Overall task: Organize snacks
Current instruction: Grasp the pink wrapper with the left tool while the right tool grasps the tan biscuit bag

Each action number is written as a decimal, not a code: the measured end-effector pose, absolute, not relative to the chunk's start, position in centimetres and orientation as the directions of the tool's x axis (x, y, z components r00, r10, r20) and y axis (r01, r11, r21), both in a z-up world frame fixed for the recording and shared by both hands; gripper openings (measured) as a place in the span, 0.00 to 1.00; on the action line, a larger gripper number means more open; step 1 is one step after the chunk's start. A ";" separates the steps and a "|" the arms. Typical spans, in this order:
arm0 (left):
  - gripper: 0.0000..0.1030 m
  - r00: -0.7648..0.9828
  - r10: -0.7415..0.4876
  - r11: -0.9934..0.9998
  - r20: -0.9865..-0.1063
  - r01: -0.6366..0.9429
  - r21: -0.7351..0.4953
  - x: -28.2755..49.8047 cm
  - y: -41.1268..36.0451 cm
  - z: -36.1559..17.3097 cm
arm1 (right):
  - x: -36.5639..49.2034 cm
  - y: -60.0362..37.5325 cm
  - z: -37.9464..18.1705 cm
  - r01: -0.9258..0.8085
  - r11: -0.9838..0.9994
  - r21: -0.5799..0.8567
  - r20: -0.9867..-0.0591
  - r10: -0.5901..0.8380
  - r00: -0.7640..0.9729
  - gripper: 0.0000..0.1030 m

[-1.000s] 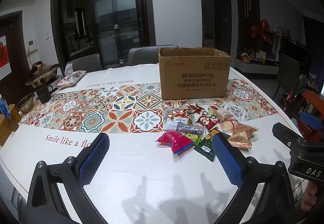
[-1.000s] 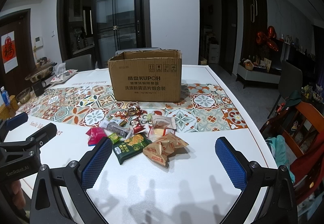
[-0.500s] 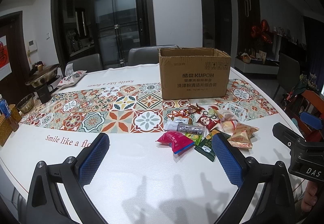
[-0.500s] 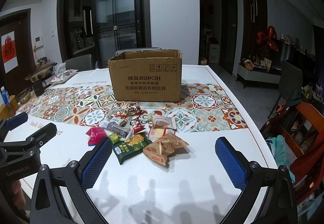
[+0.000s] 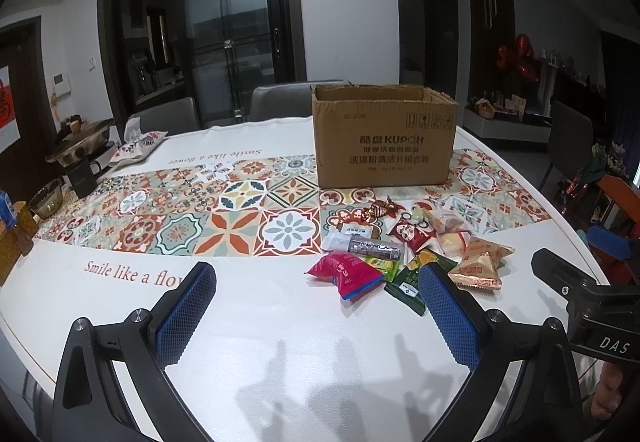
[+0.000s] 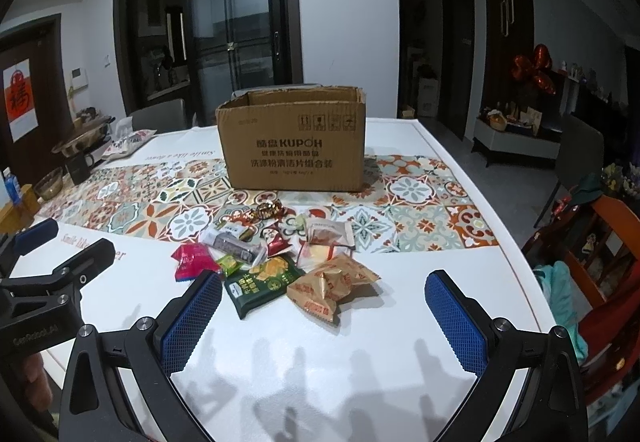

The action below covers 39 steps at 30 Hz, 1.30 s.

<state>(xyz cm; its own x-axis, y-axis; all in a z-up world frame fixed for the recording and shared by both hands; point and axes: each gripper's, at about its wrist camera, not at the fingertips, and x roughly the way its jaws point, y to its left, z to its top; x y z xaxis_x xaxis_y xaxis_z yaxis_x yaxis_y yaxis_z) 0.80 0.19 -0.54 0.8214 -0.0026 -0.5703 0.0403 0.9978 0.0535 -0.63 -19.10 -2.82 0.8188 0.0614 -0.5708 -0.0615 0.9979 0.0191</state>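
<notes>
Both held wide and empty above the table [image 6: 400,342], the right gripper [image 6: 324,314] nearer, just short of the snack pile [image 6: 280,262] lying ahead and slightly left before the cardboard box [image 6: 292,146], the left gripper [image 5: 316,306] seemingly farther off.

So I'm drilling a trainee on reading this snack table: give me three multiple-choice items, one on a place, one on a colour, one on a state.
1. Where does the snack pile lie relative to the cardboard box?
A inside it
B in front of it
C behind it

2. Colour of the pads on the fingers?
A blue
B red
C yellow

3. State of the right gripper?
A shut on a packet
B open, empty
C shut, empty

Answers:
1 B, packets sit on the table on the near side.
2 A, blue mesh shows.
3 B, fingers wide apart, holding nothing.
</notes>
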 end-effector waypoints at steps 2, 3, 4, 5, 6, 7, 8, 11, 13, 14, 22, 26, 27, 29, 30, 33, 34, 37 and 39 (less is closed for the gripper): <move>1.00 0.811 -0.007 0.998 -0.585 0.046 0.051 1.3 0.1 -0.9 | -0.1 -19.2 -3.3 -0.066 0.997 0.030 -0.587 0.071 0.806 1.00; 1.00 0.807 -0.009 0.998 -0.591 0.049 0.051 1.5 0.1 -1.1 | 0.1 -19.2 -3.5 -0.068 0.997 0.034 -0.593 0.074 0.802 1.00; 0.99 0.801 -0.011 0.997 -0.598 0.051 0.050 1.8 0.1 -1.3 | 0.3 -19.2 -3.6 -0.069 0.997 0.037 -0.598 0.077 0.798 1.00; 0.97 0.797 -0.013 0.997 -0.604 0.053 0.048 2.0 0.0 -1.5 | 0.5 -19.2 -3.8 -0.070 0.997 0.040 -0.605 0.080 0.792 1.00; 0.97 0.792 -0.014 0.998 -0.610 0.053 0.046 2.3 0.0 -1.7 | 1.0 -19.3 -4.2 -0.072 0.996 0.049 -0.615 0.086 0.784 1.00; 0.96 0.787 -0.016 0.998 -0.617 0.055 0.044 2.7 0.0 -2.0 | 1.3 -19.2 -4.4 -0.072 0.996 0.052 -0.621 0.089 0.779 1.00; 0.95 0.783 -0.017 0.998 -0.622 0.055 0.041 3.1 0.0 -2.2 | 1.6 -19.3 -4.7 -0.071 0.996 0.055 -0.629 0.090 0.772 0.99; 0.92 0.772 -0.026 0.998 -0.636 0.060 0.032 4.3 -0.2 -2.9 | 3.1 -19.5 -5.8 -0.062 0.995 0.075 -0.655 0.096 0.749 0.97; 0.91 0.762 -0.030 0.998 -0.647 0.063 0.027 5.2 -0.3 -3.4 | 3.8 -19.5 -6.2 -0.062 0.994 0.087 -0.668 0.104 0.737 0.95; 0.90 0.757 -0.031 0.998 -0.653 0.062 0.024 5.6 -0.3 -3.7 | 4.2 -19.6 -6.5 -0.060 0.994 0.095 -0.676 0.109 0.729 0.93; 0.76 0.697 -0.057 0.998 -0.715 0.056 -0.025 8.9 -0.6 -6.0 | 7.6 -20.0 -9.3 -0.048 0.986 0.158 -0.749 0.151 0.645 0.79; 0.71 0.665 -0.069 0.998 -0.744 0.056 -0.042 10.5 -0.9 -7.1 | 8.9 -20.3 -10.3 -0.029 0.983 0.184 -0.772 0.162 0.615 0.75; 0.70 0.658 -0.073 0.997 -0.749 0.058 -0.047 10.8 -1.0 -7.3 | 9.1 -20.4 -10.5 -0.024 0.982 0.188 -0.777 0.163 0.609 0.73; 0.68 0.645 -0.077 0.997 -0.760 0.059 -0.051 11.4 -1.1 -7.8 | 9.6 -20.5 -10.7 -0.022 0.981 0.195 -0.782 0.169 0.600 0.71; 0.67 0.636 -0.077 0.997 -0.768 0.057 -0.053 11.8 -1.2 -8.0 | 9.9 -20.5 -10.9 -0.024 0.980 0.197 -0.785 0.172 0.595 0.70; 0.62 0.615 -0.081 0.997 -0.784 0.053 -0.062 12.6 -1.2 -8.7 | 10.4 -20.3 -11.1 -0.027 0.981 0.190 -0.791 0.170 0.587 0.66; 0.60 0.610 -0.082 0.997 -0.788 0.052 -0.064 12.9 -1.1 -8.9 | 10.5 -20.3 -11.1 -0.028 0.982 0.189 -0.793 0.170 0.585 0.65; 0.60 0.597 -0.073 0.997 -0.799 0.041 -0.061 13.6 -1.1 -9.4 | 10.9 -20.0 -11.2 -0.039 0.983 0.181 -0.796 0.170 0.581 0.61; 0.58 0.600 -0.066 0.998 -0.797 0.033 -0.058 13.8 -1.1 -9.4 | 11.2 -19.8 -11.3 -0.045 0.984 0.175 -0.801 0.169 0.575 0.57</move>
